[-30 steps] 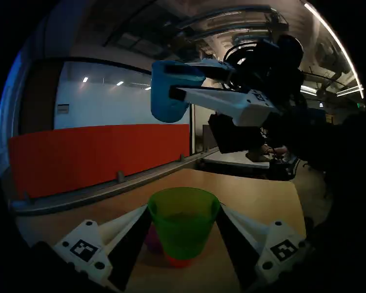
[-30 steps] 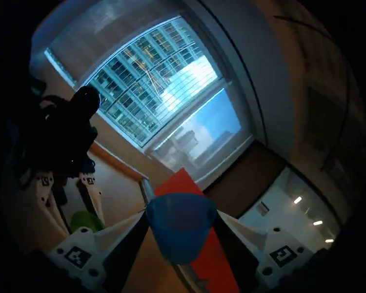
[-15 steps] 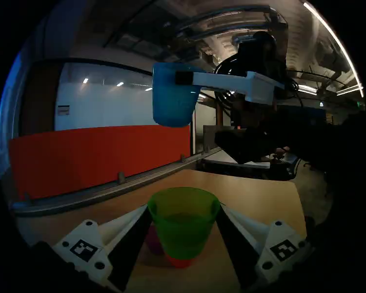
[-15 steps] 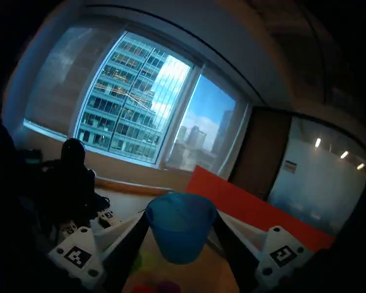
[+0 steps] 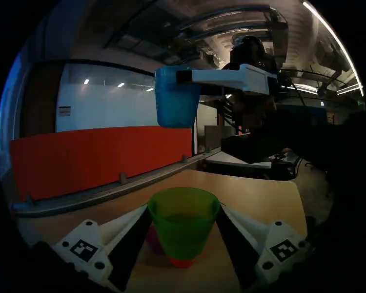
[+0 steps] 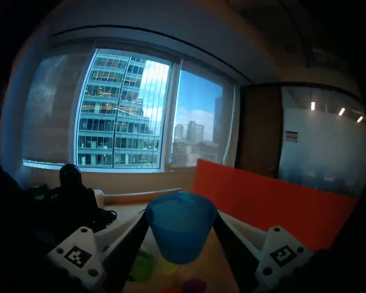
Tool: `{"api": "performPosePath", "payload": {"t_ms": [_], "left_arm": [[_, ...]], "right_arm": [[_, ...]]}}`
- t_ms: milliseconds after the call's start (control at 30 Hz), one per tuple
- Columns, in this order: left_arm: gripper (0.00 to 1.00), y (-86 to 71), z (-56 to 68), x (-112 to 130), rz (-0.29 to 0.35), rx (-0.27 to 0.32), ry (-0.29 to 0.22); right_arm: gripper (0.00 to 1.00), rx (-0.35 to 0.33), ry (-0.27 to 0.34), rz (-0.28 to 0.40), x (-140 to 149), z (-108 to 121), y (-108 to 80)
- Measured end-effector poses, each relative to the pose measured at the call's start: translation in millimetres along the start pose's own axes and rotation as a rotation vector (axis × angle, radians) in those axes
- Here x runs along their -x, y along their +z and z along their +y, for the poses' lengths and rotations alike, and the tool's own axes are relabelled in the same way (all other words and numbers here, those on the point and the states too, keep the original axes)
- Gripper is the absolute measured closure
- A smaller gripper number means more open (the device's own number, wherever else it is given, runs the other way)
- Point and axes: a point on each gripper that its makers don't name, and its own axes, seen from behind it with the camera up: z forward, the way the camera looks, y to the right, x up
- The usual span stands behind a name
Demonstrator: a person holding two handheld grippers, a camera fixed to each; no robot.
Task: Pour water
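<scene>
— Righted since a second ago, the blue plastic cup [image 6: 180, 237] sits gripped in the right tongs [image 6: 180, 222], held high.

— Left tongs [image 5: 183, 219] clamp the green translucent plastic cup [image 5: 183, 234] low near the wooden tabletop [image 5: 261, 195]. Centre above it, then tip slowly.

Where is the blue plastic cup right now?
In the left gripper view, the blue plastic cup is up in the air, upright, held by the right gripper, above the green plastic cup that the left gripper holds.

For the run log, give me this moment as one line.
left gripper: shut on green cup, upright | right gripper: shut on blue cup, upright, held higher than green cup | pouring: none visible
</scene>
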Motion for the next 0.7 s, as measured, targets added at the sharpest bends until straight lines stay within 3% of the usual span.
{"api": "performPosePath", "payload": {"t_ms": [700], "left_arm": [[0.13, -11.0, -18.4, 3, -0.025, -0.048, 0.010]], "right_arm": [[0.09, 0.114, 0.005, -0.029, 22, 43, -44.7]]}}
